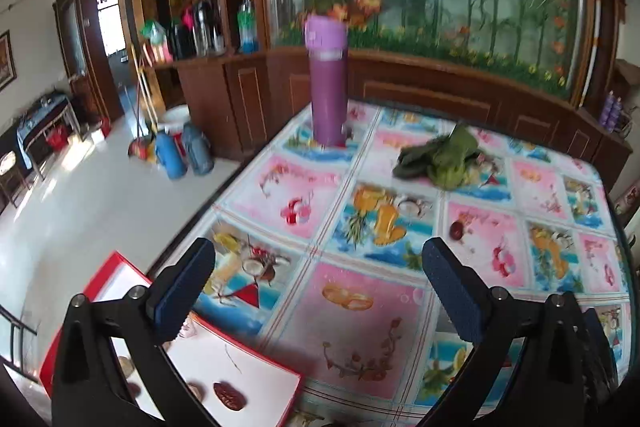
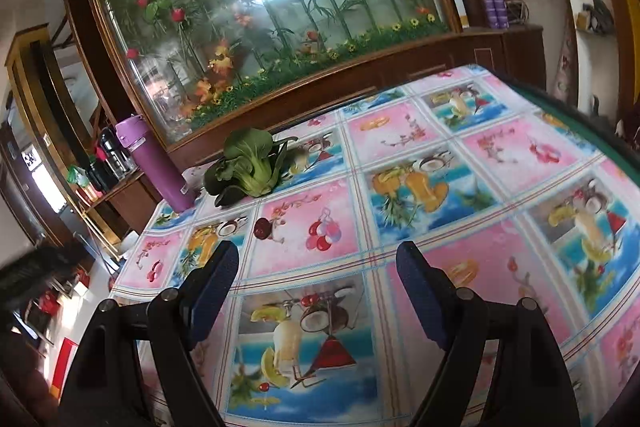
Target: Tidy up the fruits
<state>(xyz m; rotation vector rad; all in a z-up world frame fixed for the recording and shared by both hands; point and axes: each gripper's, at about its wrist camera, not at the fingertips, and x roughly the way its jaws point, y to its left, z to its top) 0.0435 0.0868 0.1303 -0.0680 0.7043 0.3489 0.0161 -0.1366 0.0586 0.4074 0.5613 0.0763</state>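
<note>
Nearest the left wrist camera, the left gripper [image 1: 318, 283] hangs with its two blue-padded fingers spread wide and nothing between them, above the near edge of the bench [image 1: 360, 359], which is covered in a glossy cloth printed with pink and blue fruit squares. Just under its left finger lies one shallow white tray with a red rim [image 1: 256, 379], overhanging the bench corner; on it sits one wrinkled dark red date [image 1: 229, 395], with what look like three more small brownish fruits [image 1: 196, 390] partly hidden behind the gripper arm, too blurred to count for certain. The right gripper [image 2: 318, 275] likewise stands open and empty over the bench, its two dark blue fingers well apart. Farther out, one small dark red round fruit [image 1: 456, 230] rests alone on a pink square, well apart from the tray. Beyond it lies one green leafy bok choy [image 2: 250, 167] on its side. Just beside that, toward the far corner, one tall purple flask with a lilac lid [image 1: 328, 83] stands upright. Behind the bench rises one large glass tank of artificial flowers [image 2: 260, 7] in a dark wooden frame.
</note>
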